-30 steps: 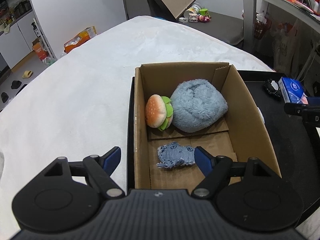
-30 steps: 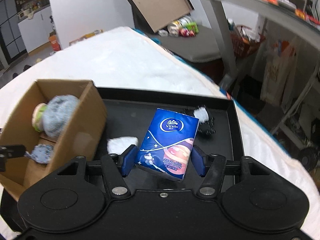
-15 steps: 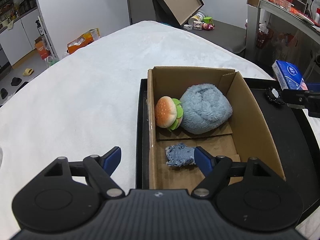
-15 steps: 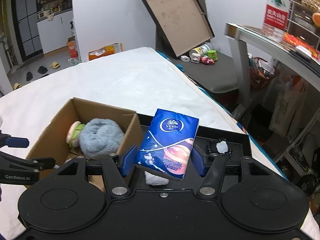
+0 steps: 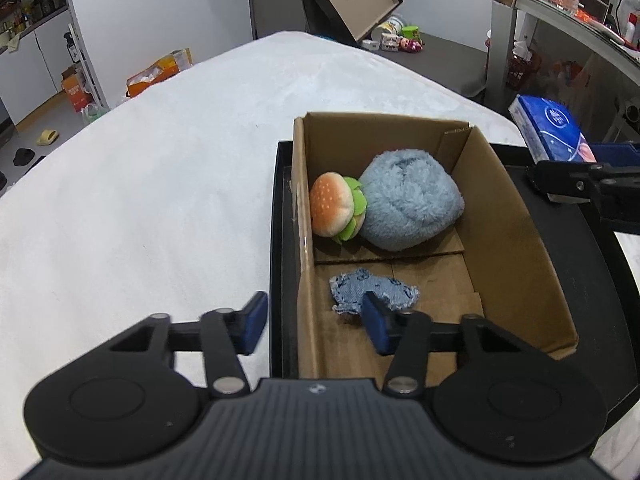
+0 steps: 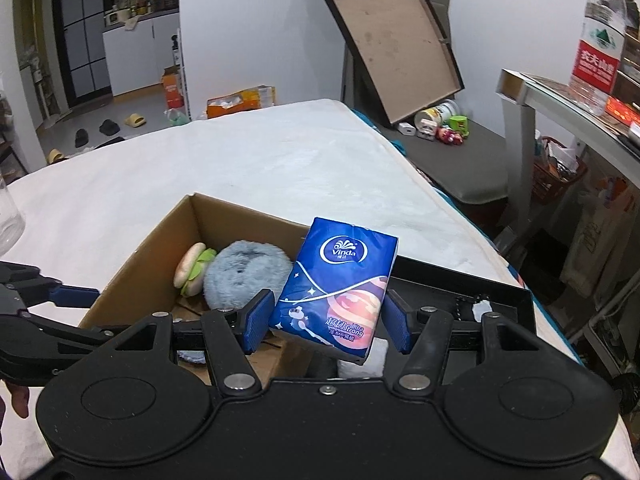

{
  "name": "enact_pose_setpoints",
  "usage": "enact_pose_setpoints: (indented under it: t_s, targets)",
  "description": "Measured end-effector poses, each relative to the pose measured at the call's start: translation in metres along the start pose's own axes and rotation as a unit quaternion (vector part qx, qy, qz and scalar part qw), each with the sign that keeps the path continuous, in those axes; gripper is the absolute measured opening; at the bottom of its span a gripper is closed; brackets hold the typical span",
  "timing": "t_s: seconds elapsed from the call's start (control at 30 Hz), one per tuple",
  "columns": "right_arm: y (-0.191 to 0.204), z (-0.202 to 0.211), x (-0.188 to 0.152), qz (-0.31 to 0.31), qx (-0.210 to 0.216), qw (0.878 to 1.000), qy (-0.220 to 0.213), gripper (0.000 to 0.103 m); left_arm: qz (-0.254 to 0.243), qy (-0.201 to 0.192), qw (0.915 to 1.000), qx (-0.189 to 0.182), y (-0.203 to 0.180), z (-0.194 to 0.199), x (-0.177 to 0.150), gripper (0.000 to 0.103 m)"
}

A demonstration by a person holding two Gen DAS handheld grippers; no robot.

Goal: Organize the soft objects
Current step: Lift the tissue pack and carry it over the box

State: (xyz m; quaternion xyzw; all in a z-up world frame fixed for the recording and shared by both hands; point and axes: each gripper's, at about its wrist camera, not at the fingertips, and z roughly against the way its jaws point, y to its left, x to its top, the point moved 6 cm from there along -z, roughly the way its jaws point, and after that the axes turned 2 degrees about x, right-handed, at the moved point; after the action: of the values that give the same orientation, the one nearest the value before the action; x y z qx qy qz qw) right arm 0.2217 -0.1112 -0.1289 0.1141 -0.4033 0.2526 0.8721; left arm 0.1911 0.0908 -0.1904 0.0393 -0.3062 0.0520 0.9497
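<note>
So far: burger (image 5: pixel 332 208), blue plush (image 5: pixel 408 200), denim scrap (image 5: pixel 372 292) in box (image 5: pixel 516 240) | your right tool (image 6: pixel 326 320) grips tissue pack (image 6: pixel 340 284) over its right wall | left tool (image 5: pixel 312 322) has just been closing, empty, straddling near-left wall | white piece (image 6: pixel 378 354), dark trinket (image 6: pixel 478 308) left on tray (image 6: pixel 508 292)

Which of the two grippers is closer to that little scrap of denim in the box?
Left. The left gripper hangs right over the denim scrap, straddling the cardboard box wall. The right gripper is off beyond the box's other side, holding a tissue pack.

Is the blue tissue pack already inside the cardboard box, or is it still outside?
Still outside. The tissue pack is clamped in the right gripper, held in the air by the cardboard box wall, not resting inside.
</note>
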Motion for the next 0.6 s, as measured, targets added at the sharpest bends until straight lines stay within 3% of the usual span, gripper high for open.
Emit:
enact_pose_setpoints:
  t_s: [0.27, 0.6]
  targets:
    - [0.016, -0.007, -0.007, 0.019, 0.025, 0.999, 0.011, 0.058, -0.004, 0.011, 0.9999, -0.011, -0.002, -0.006, -0.006, 0.019]
    - [0.048, -0.023, -0.007, 0.043, 0.063, 0.997, 0.028, 0.058, -0.003, 0.009, 0.9999, -0.013, 0.003, -0.007, -0.007, 0.018]
